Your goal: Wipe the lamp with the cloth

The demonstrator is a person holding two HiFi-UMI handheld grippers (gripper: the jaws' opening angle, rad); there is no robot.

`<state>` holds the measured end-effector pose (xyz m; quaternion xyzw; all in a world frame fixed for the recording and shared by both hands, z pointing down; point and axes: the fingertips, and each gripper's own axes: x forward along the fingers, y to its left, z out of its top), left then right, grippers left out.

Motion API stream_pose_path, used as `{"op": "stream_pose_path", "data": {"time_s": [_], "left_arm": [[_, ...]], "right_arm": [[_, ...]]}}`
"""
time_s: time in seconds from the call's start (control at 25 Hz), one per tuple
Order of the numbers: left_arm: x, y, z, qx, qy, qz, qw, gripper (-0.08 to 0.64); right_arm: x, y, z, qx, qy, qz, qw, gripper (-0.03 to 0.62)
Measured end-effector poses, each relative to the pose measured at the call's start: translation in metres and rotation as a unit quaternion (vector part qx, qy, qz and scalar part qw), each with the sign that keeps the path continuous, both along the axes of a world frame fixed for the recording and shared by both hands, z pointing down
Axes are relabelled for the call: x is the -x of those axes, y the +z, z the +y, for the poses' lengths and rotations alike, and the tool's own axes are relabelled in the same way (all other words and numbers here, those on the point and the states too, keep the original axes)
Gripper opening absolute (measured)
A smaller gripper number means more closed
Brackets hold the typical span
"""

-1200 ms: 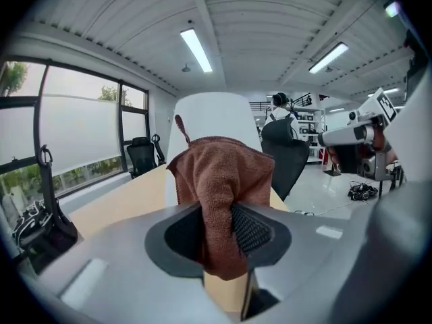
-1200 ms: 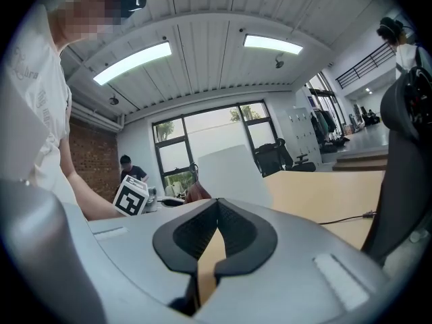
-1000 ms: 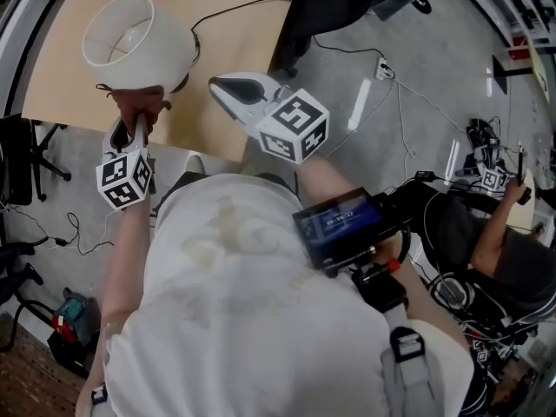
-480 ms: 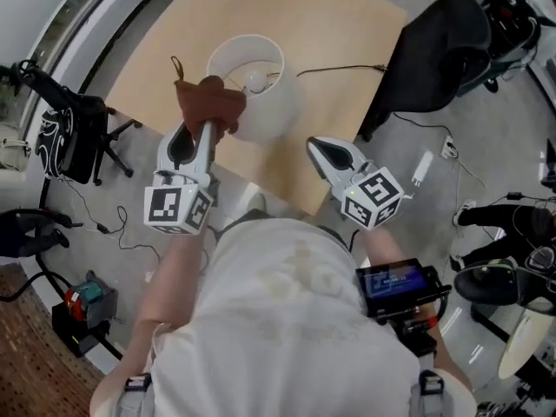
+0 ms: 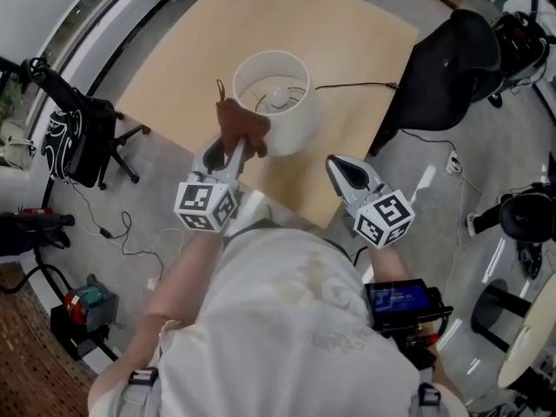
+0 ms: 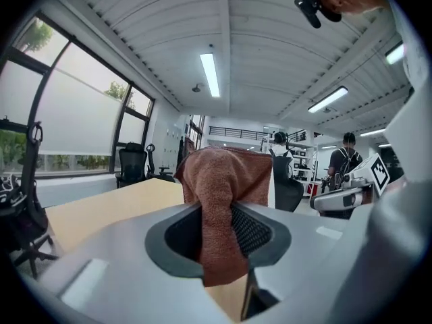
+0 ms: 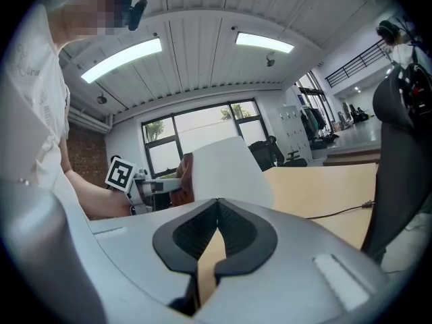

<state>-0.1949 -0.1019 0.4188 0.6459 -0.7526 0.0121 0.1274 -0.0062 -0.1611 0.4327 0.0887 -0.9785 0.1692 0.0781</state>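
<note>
A lamp with a white drum shade (image 5: 276, 102) stands on the beige table (image 5: 174, 68); the bulb shows inside the shade. A brown cloth (image 5: 241, 128) touches the near-left side of the shade, and my left gripper (image 5: 236, 146) is shut on it. The left gripper view shows the cloth (image 6: 226, 181) bunched between the jaws of that gripper (image 6: 219, 211) and hanging over them. My right gripper (image 5: 337, 165) hovers at the table's near edge, right of the lamp, shut and empty. In the right gripper view its jaws (image 7: 217, 204) meet, with the shade (image 7: 226, 167) and cloth (image 7: 181, 181) ahead.
The lamp's black cord (image 5: 356, 85) runs right across the table to a black office chair (image 5: 452, 59). Another black chair (image 5: 78, 129) stands left of the table. Cables and a red object (image 5: 78, 307) lie on the floor. Two people (image 6: 347, 157) stand far off.
My left gripper has lifted the cloth from below the shade up against its side. The right gripper has hardly moved. The head view has swung over the table.
</note>
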Motion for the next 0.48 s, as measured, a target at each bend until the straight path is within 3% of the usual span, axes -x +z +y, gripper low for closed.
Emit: {"op": "stream_pose_path", "data": {"time_s": [0.32,0.48], "left_arm": [[0.002,0.053,-0.001,0.005,0.028,0.07,0.9971,0.118],[0.012,0.083,0.009,0.03,0.049,0.109,0.9924,0.118]], "right_arm": [[0.017,0.001,0.004,-0.003,-0.001,0.015,1.0,0.012],[0.03,0.003,0.016,-0.004,0.003,0.02,1.0,0.012]]}}
